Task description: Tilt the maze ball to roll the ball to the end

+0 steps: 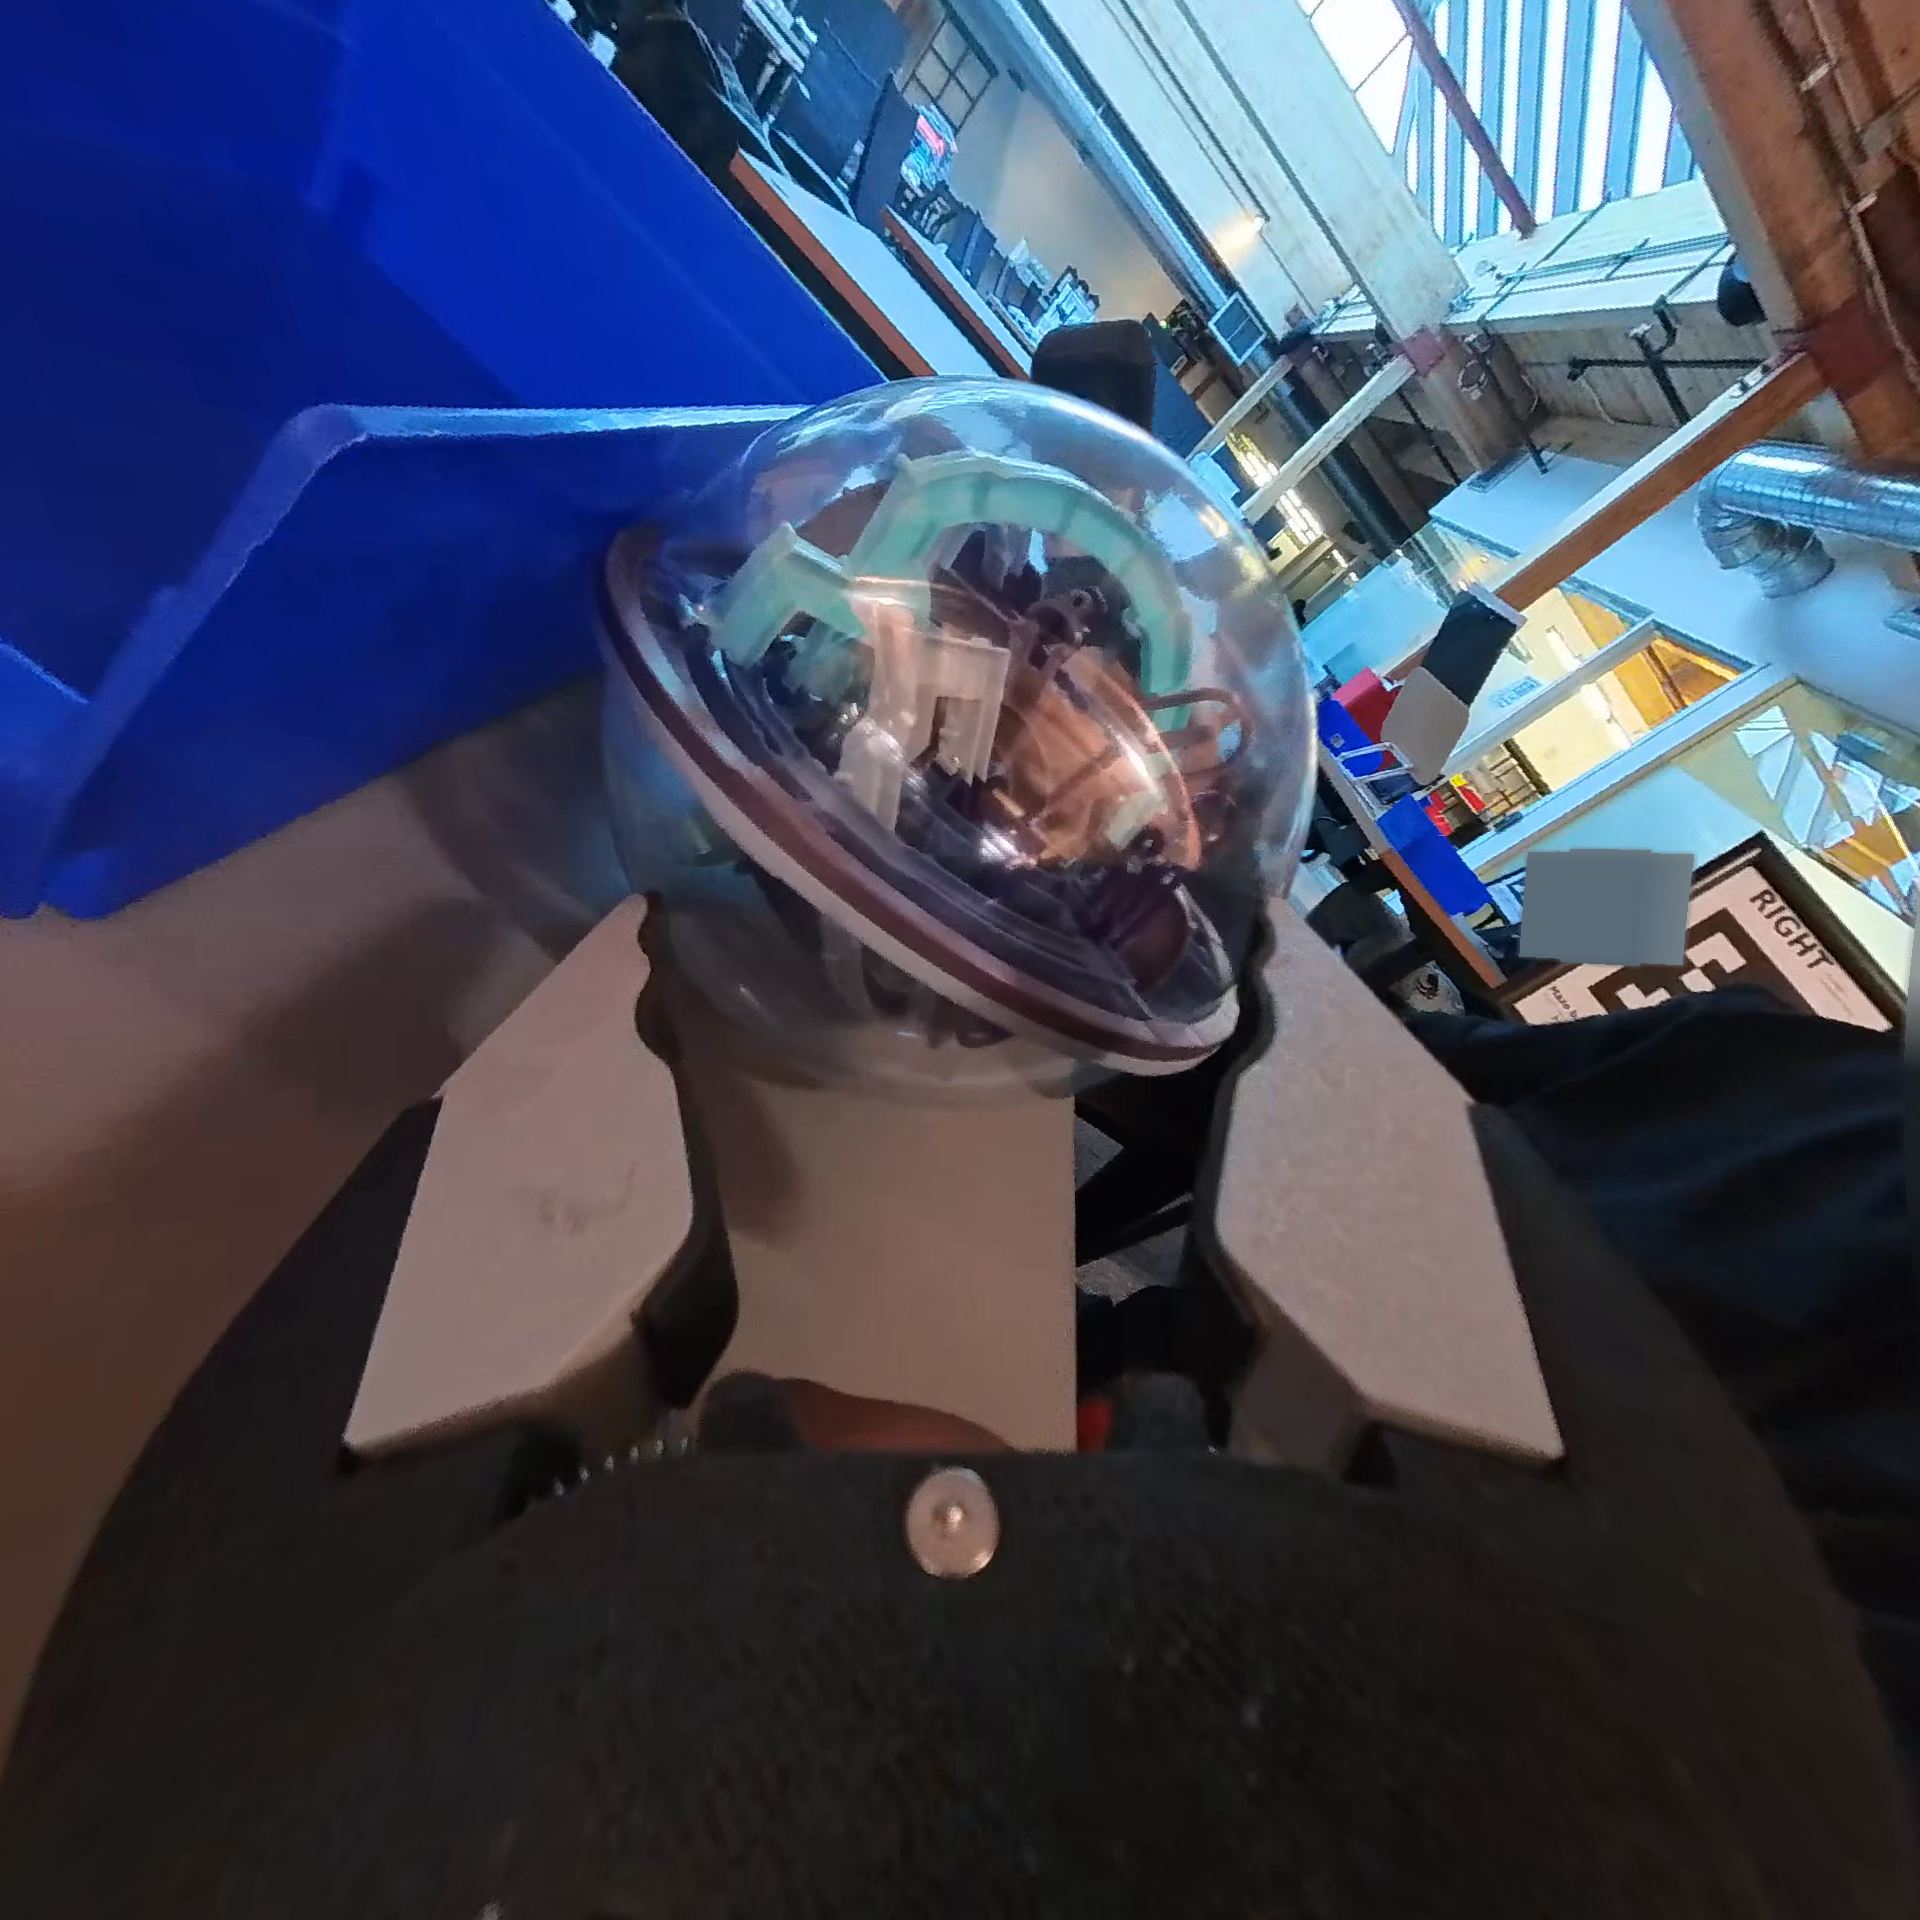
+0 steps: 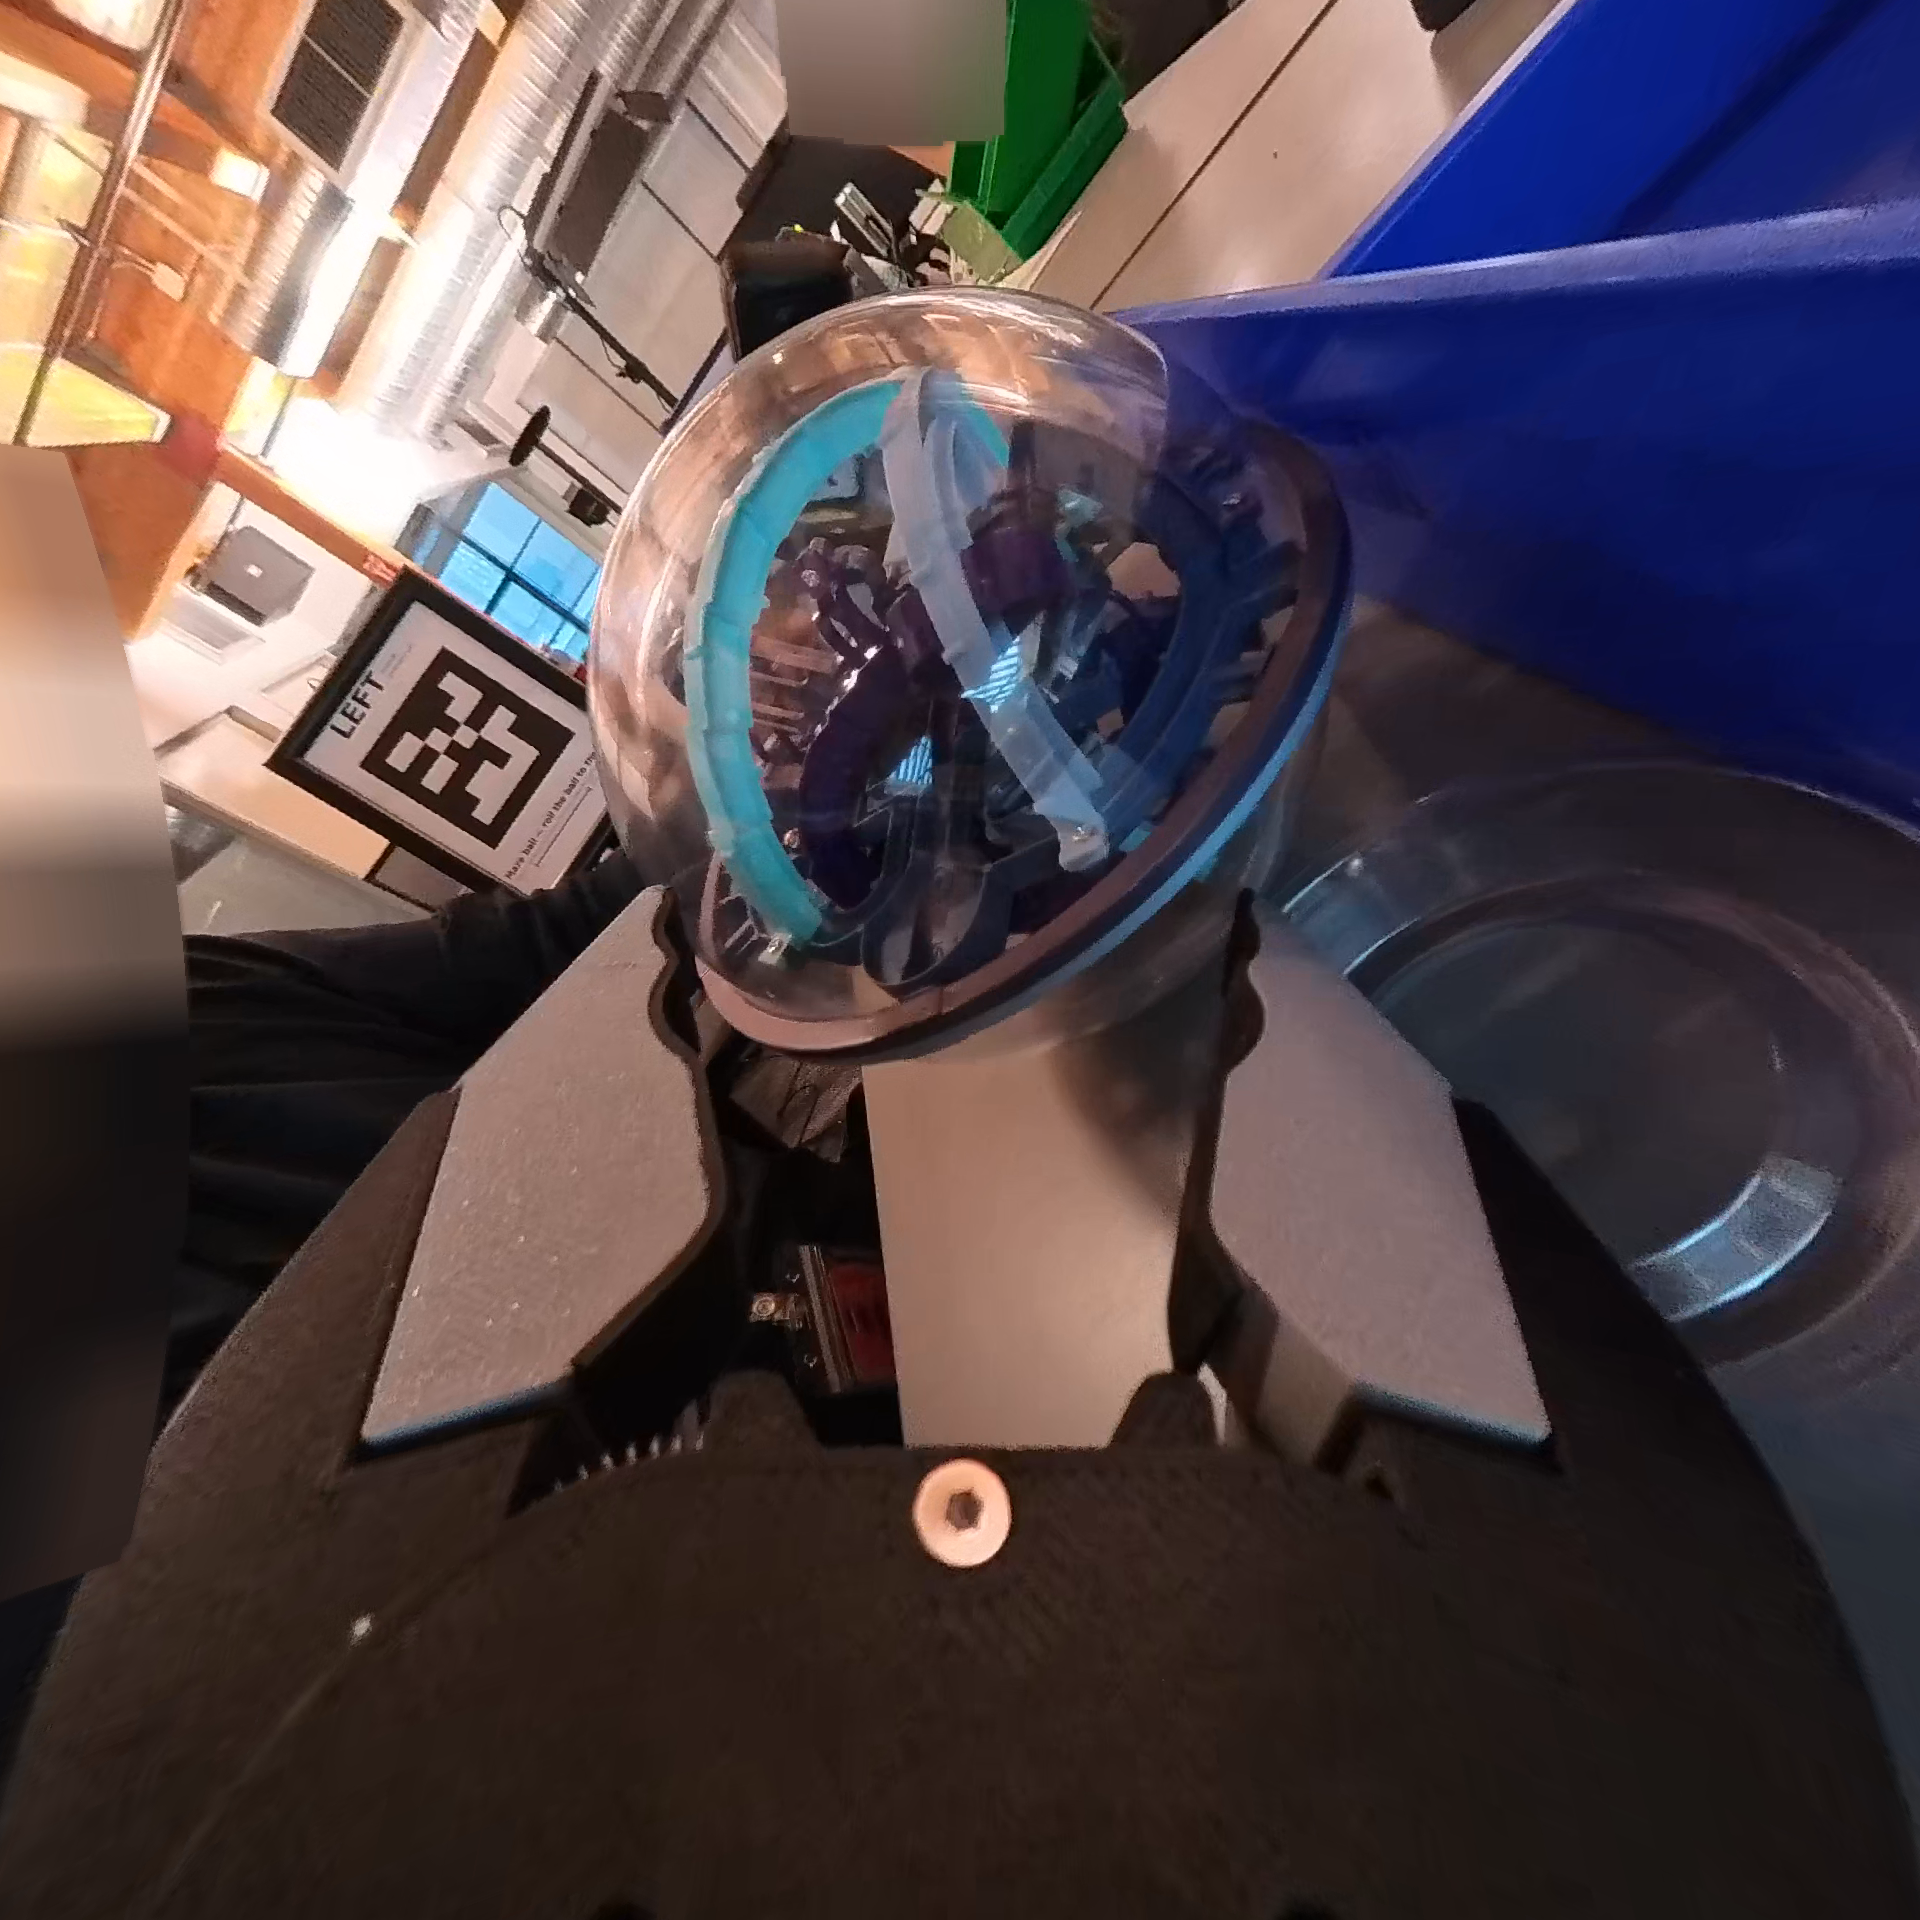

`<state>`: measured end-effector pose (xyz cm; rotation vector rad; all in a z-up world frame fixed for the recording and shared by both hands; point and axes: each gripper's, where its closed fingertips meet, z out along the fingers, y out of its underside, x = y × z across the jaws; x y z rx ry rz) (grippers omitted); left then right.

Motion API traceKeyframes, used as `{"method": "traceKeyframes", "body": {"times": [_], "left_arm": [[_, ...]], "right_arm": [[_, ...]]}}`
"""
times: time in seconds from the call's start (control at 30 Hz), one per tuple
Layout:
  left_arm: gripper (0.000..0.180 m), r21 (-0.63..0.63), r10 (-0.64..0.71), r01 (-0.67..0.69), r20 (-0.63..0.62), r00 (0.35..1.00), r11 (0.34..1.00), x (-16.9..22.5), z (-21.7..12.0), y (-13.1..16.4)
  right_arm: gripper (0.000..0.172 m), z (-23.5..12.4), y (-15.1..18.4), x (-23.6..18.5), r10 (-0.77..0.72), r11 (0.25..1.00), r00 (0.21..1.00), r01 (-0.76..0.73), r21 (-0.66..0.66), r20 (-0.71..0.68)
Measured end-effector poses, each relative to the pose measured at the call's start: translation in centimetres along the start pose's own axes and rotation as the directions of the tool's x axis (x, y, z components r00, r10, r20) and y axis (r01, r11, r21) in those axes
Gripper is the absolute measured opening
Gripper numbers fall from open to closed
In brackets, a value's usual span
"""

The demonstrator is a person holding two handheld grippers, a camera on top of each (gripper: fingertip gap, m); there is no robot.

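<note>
Left wrist view: maze ball [image 1: 951, 727] sits between the fingertips of my left gripper [image 1: 951, 982], jaws spread wide and pinching the clear shell low down, beside the seam ring. Right wrist view shows my right gripper [image 2: 956, 956] holding the same sphere the same way, one pad [image 2: 665, 977] at the ring edge. Ball is lifted off the table, tilted, blue bin [image 1: 312, 416] just behind, clear stand [image 2: 1662, 1039] beside it. Risks as I judge them: smooth curved plastic gripped below its widest part, so a hard tilt could squeeze it out forward. If the two grippers rotate unevenly, one pad could slip off the ring. I can't spot the small inner ball, so I could overshoot the track
</note>
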<state>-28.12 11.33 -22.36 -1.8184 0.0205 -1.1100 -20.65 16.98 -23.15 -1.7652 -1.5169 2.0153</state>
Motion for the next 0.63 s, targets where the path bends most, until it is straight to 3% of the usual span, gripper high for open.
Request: {"method": "traceKeyframes", "body": {"times": [0.2, 0.37, 0.63], "left_arm": [[0.108, 0.000, 0.017, -0.017, -0.025, 1.000, 1.000, -0.1, -0.1, 0.1], [0.124, -0.050, 0.007, -0.009, -0.051, 0.999, 0.999, -0.1, 0.9, 0.8], [0.126, -0.011, 0.046, -0.046, -0.064, 0.997, 0.999, -0.2, 0.9, 0.3]], "right_arm": [[0.103, 0.5, 0.1, 0.0, -0.013, 1.000, 1.000, 0.013, -0.011, 0.015], [0.109, 1.0, -0.1, -0.1, -0.021, 1.000, 1.000, 0.021, -0.007, 0.022], [0.114, 1.6, 0.5, 0.0, -0.039, 0.998, 0.999, 0.039, -0.039, 0.013]]}}
